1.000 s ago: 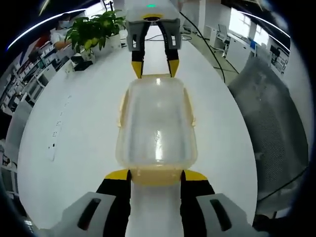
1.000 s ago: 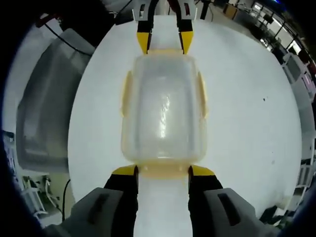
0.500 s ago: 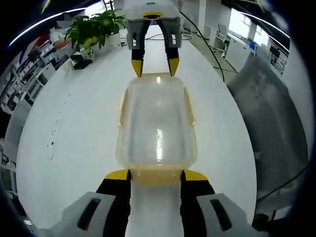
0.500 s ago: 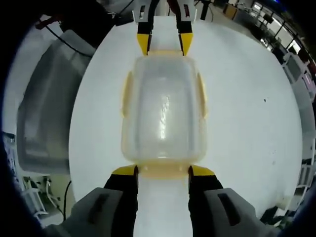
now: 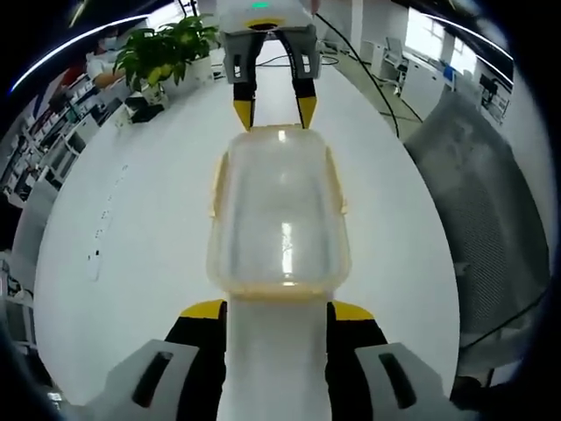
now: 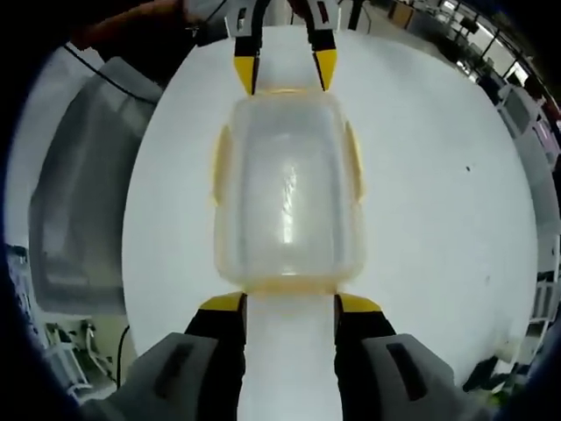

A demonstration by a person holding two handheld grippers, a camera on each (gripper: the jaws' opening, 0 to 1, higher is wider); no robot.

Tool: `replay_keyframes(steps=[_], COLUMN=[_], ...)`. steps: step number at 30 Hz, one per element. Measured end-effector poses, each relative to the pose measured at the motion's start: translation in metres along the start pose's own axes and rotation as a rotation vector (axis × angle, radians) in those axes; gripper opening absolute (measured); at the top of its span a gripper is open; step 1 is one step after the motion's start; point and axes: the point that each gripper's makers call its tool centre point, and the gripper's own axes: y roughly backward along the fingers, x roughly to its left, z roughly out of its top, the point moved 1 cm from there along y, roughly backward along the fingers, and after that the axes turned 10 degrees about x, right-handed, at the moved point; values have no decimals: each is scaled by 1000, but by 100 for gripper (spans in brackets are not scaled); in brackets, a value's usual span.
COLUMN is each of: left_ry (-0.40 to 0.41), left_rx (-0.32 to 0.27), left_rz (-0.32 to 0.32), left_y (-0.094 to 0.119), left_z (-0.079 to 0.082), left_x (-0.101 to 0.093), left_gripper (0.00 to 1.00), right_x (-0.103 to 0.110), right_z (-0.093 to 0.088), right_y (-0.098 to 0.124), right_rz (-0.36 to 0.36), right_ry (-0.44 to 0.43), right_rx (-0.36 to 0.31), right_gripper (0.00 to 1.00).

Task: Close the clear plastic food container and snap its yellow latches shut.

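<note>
The clear plastic food container (image 5: 279,219) lies lid-on along the white table, with yellow latches (image 5: 216,189) folded on its long sides. My left gripper (image 5: 277,309) stands open just short of its near end, yellow tips either side of the end rim. At the far end my right gripper (image 5: 273,112) is open, its tips at the container's edge. In the right gripper view the same container (image 6: 287,193) sits ahead of my right gripper (image 6: 289,303), and the left gripper (image 6: 284,72) is open beyond it. Nothing is held.
The round white table (image 5: 114,263) stretches wide on both sides. Potted plants (image 5: 166,53) stand at the far left, and a cable (image 5: 368,83) runs along the far right. A grey mesh chair (image 5: 482,202) sits past the table's edge, the same chair (image 6: 74,184) at left.
Both grippers have drawn back slightly from the container's ends. The yellow end flap that lay between each pair of tips no longer sticks out between them.
</note>
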Motion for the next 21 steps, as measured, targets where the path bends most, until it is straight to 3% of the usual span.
replay_keyframes(steps=[12, 16, 21], left_ry=[122, 225, 403], left_rx=[-78, -114, -173], left_rz=[19, 45, 72], left_y=[18, 21, 24], left_z=[11, 13, 12], left_x=[-5, -4, -1], left_gripper=[34, 32, 29], right_x=[4, 4, 0], right_z=[4, 4, 10], right_y=[20, 20, 23], right_rz=[-18, -28, -45], right_ry=[-180, -256, -393], right_rx=[-118, -148, -238], right_gripper=[29, 27, 25])
